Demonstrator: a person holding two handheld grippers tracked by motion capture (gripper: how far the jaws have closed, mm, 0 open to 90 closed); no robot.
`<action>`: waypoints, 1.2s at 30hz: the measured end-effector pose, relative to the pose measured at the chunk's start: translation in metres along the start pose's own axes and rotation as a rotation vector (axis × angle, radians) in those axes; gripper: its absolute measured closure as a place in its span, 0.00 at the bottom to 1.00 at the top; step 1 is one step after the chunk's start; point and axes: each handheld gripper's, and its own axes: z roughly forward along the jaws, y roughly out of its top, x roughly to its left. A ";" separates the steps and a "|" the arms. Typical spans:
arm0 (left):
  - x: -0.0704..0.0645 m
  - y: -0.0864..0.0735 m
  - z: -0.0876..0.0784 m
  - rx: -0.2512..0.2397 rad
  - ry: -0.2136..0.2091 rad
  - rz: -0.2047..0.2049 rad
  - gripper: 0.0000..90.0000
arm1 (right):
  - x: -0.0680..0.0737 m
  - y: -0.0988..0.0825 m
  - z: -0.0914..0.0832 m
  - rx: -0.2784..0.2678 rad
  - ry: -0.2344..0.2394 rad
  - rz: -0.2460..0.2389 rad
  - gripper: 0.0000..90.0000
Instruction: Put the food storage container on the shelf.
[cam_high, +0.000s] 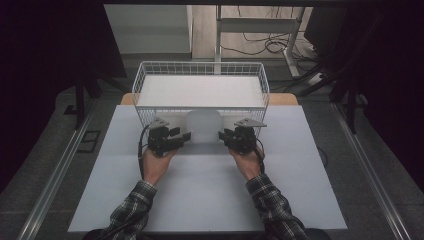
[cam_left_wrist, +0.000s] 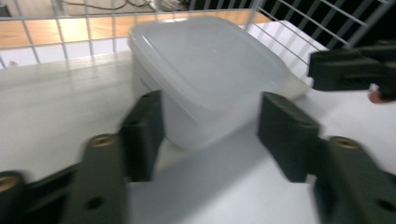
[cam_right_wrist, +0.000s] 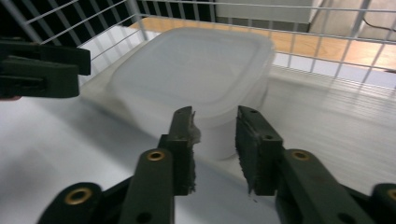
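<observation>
The translucent lidded container (cam_high: 203, 126) sits on the table's far middle, against the wire basket (cam_high: 200, 70). The left gripper (cam_high: 181, 137) gapes wide at its corner; the right gripper (cam_high: 224, 135) is narrow, empty. A one-sided push could skid it, judging by its slick walls

White surface (cam_high: 200, 200) w/ white wire basket (cam_high: 142, 80) at far edge; flat white board inside it. Translucent lidded container (cam_high: 203, 126) on surface, just in front of basket's near wall, centred. Left tongs (cam_high: 186, 136) at container's left side, right tongs (cam_high: 221, 135) at its right, both close to it; contact and jaw gap can't be judged from above. Person's hands hold each, plaid sleeves entering from bottom. Cables on floor beyond.
</observation>
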 end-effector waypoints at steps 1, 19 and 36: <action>-0.002 -0.004 -0.003 -0.004 -0.011 0.007 0.38 | 0.002 -0.001 -0.001 0.002 0.009 -0.012 0.80; -0.042 -0.073 -0.074 0.063 -0.110 0.152 0.02 | 0.034 -0.015 0.047 0.089 0.065 -0.133 0.99; -0.043 -0.091 -0.092 0.080 -0.100 0.145 0.02 | 0.033 -0.006 0.073 0.089 0.036 -0.128 0.99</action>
